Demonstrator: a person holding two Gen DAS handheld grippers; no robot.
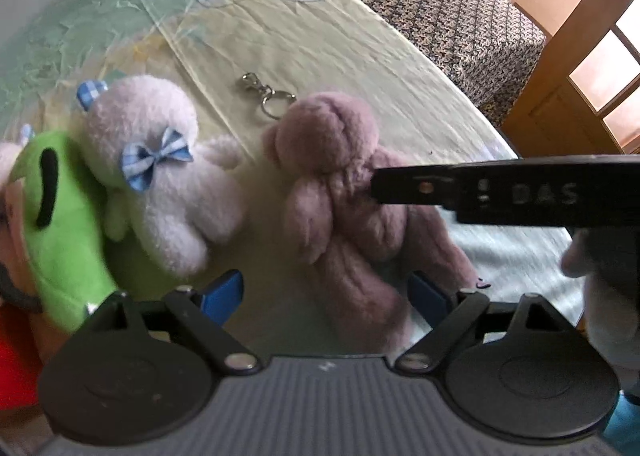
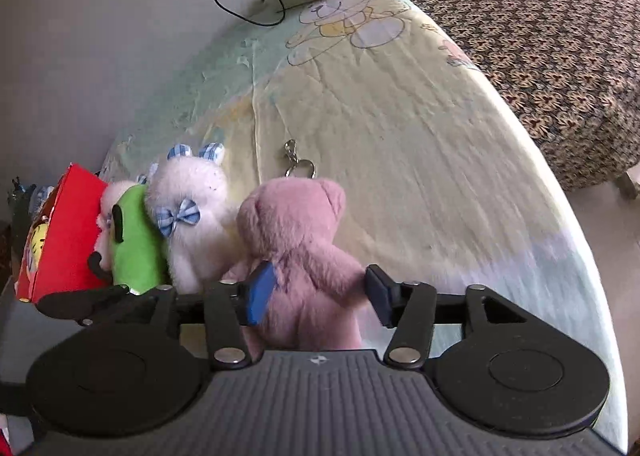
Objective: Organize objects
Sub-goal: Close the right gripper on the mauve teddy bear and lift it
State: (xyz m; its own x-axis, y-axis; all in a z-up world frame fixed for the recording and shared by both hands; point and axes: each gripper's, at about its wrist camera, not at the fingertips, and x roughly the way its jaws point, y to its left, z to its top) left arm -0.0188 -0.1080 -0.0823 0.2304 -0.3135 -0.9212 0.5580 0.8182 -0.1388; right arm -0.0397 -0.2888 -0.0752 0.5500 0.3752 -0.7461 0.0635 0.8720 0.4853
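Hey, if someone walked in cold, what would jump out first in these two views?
The pink teddy bear sits between the fingers of the right claw, its keyring lying on the yellow bedsheet. To its left, a white plush with blue bows leans on a bright green plush beside a red box.
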